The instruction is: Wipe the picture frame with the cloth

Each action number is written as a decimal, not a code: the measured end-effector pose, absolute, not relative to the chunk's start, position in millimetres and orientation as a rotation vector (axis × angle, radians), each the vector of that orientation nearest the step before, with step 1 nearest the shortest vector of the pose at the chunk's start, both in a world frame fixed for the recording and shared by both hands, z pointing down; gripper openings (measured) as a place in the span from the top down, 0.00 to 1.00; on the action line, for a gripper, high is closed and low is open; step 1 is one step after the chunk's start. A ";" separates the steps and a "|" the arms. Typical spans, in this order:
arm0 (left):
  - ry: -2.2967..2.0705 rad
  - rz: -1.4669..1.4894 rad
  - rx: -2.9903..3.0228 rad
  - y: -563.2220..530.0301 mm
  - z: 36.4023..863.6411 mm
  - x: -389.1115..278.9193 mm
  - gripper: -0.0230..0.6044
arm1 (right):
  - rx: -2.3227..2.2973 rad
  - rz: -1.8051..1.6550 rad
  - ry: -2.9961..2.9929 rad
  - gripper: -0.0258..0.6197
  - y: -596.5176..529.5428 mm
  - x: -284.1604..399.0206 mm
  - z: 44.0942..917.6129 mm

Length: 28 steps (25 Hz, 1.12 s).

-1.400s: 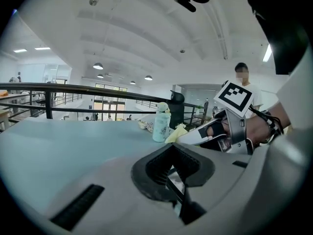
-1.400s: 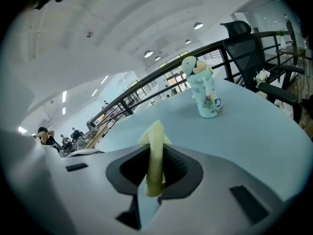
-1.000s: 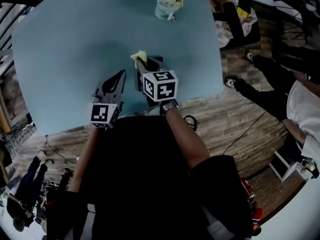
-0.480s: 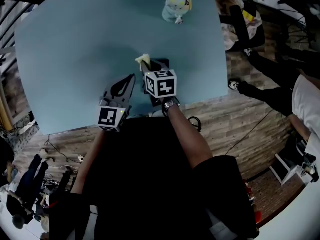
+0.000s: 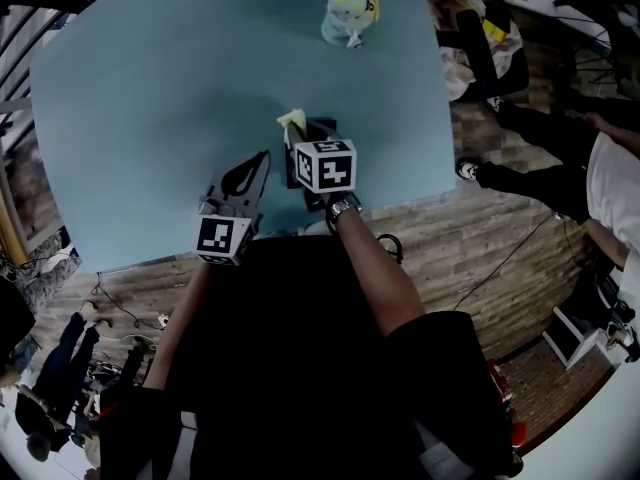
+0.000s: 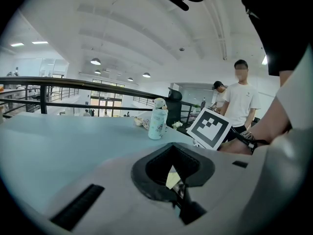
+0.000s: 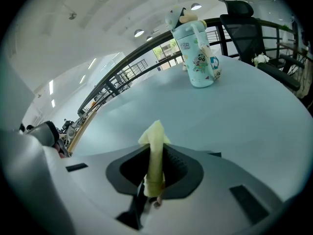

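Note:
A pale yellow cloth (image 7: 155,153) stands up folded between the jaws of my right gripper (image 7: 153,176), which is shut on it. From the head view this cloth (image 5: 292,120) pokes out ahead of the right gripper (image 5: 303,133), low over the near middle of the blue table (image 5: 150,88). My left gripper (image 5: 261,159) hovers just to its left with its jaws together. In the left gripper view a pale sliver shows inside the jaw gap of the left gripper (image 6: 177,184); I cannot tell what it is. No picture frame shows in any view.
A light blue printed bottle (image 5: 345,13) with a figure on its cap stands at the table's far edge; this bottle (image 7: 198,53) is also ahead in the right gripper view. People stand beyond the table's right side (image 6: 239,102). A railing (image 6: 58,84) runs behind the table.
Almost nothing: the head view has shifted a little, and the left gripper has edged slightly closer to the right one. The cloth stays gripped.

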<state>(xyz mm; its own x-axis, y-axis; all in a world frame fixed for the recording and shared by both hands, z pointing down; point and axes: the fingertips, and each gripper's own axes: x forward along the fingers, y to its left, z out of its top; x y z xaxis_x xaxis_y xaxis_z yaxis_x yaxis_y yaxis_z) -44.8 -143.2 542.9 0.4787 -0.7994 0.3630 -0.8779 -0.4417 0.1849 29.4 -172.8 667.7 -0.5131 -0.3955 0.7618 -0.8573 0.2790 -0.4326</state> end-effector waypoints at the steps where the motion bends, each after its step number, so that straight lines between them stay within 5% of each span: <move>1: -1.409 0.315 2.387 -143.2 542.6 -43.9 0.97 | 1.129 1.174 -2.033 0.87 -173.1 31.4 667.9; 28: -1.357 0.283 2.444 -134.4 537.1 -26.2 0.97 | 1.384 1.210 -1.905 0.87 -171.8 122.1 667.5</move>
